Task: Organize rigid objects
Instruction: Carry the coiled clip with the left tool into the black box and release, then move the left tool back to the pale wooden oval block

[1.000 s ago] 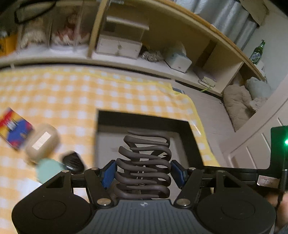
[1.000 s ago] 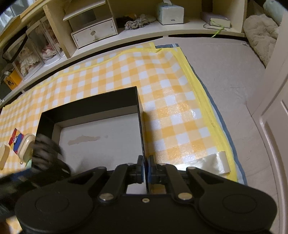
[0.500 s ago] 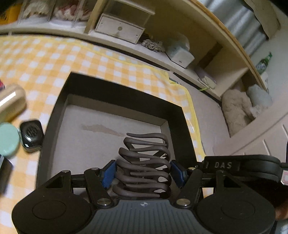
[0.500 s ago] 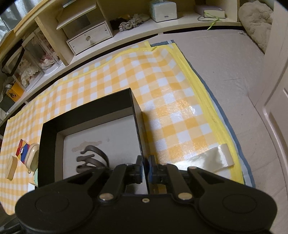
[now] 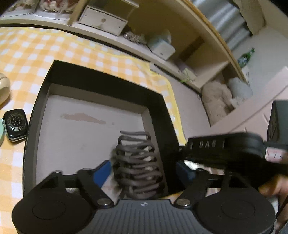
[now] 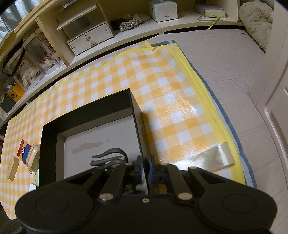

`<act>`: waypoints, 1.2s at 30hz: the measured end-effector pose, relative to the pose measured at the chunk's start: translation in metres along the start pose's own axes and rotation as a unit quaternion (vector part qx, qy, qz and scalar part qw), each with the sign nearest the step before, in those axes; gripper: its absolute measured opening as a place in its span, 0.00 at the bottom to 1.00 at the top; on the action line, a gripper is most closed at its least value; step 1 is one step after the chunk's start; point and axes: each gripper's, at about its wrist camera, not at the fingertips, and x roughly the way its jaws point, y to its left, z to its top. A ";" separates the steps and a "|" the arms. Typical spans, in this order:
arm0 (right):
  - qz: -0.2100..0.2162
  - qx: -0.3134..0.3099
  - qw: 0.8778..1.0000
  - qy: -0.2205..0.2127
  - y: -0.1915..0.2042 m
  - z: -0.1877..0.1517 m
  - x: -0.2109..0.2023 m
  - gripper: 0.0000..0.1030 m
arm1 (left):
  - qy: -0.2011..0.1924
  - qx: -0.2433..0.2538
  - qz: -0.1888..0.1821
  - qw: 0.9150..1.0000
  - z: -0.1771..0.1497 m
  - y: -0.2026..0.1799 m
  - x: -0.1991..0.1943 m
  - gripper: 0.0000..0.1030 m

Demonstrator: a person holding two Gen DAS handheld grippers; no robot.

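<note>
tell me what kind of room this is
Probably a bedroom or living room floor at home: a checked picnic mat spread on it, low wooden shelving with a small drawer unit, and a tissue box.

Home: cluttered shelves (image 6: 126,34), checkered mat (image 6: 162,90)

- The left tool (image 5: 143,168) is pointed downward at a slant; its jaws have just been opening, and the blue pads (image 5: 102,171) are seen standing apart, clear of the dark coiled rack (image 5: 138,167) that sits between them.
- The right tool (image 6: 145,168) is angled steeply downward, with its jaws drawn together on the thin black box wall (image 6: 139,144), one pad on each side of it.
- In the left wrist view, part of a hand (image 5: 273,187) is seen at the right edge, behind the right tool.
</note>
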 end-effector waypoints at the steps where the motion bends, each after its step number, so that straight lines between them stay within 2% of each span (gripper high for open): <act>1: 0.000 0.000 1.000 0.000 0.000 0.000 0.000 0.08 | 0.007 0.003 0.003 1.000 -0.001 0.001 0.001 0.66; 5: 0.000 0.000 1.000 0.000 0.000 0.000 0.000 0.08 | 0.016 0.019 0.021 0.999 0.000 0.001 0.006 0.51; 8: -0.001 -0.001 1.000 0.001 0.000 0.000 0.000 0.08 | 0.017 0.017 0.013 1.000 0.004 0.004 0.011 0.48; 12: -0.013 -0.009 1.000 -0.001 0.002 -0.001 0.001 0.07 | 0.030 0.066 -0.005 0.997 0.007 -0.006 0.018 0.47; 14: -0.012 -0.005 1.000 -0.002 0.001 -0.001 0.001 0.07 | 0.035 0.087 0.001 0.996 0.006 -0.012 0.022 0.48; 21: -0.007 0.000 1.000 -0.002 0.000 -0.001 0.000 0.07 | 0.041 0.090 0.005 0.995 0.009 -0.012 0.023 0.48; 24: -0.007 0.000 1.000 -0.002 0.000 -0.001 0.000 0.07 | 0.041 0.101 0.018 0.994 0.008 -0.015 0.017 0.52; 26: -0.006 0.000 1.000 -0.002 0.000 -0.001 0.000 0.07 | 0.039 0.106 0.025 0.993 0.008 -0.017 0.010 0.64; 27: -0.006 0.000 1.000 -0.002 0.000 0.000 0.000 0.07 | 0.037 0.113 0.027 0.993 0.008 -0.018 0.005 0.66; 32: -0.006 0.001 1.000 -0.002 0.001 -0.001 0.000 0.07 | 0.026 0.146 0.051 0.988 0.007 -0.027 -0.019 0.92; 34: -0.007 0.000 1.000 -0.002 0.001 -0.001 0.000 0.07 | 0.019 0.156 0.066 0.985 0.006 -0.029 -0.029 0.98; 36: -0.007 0.000 1.000 -0.002 0.001 -0.001 -0.001 0.07 | 0.010 0.167 0.078 0.983 0.006 -0.030 -0.040 1.00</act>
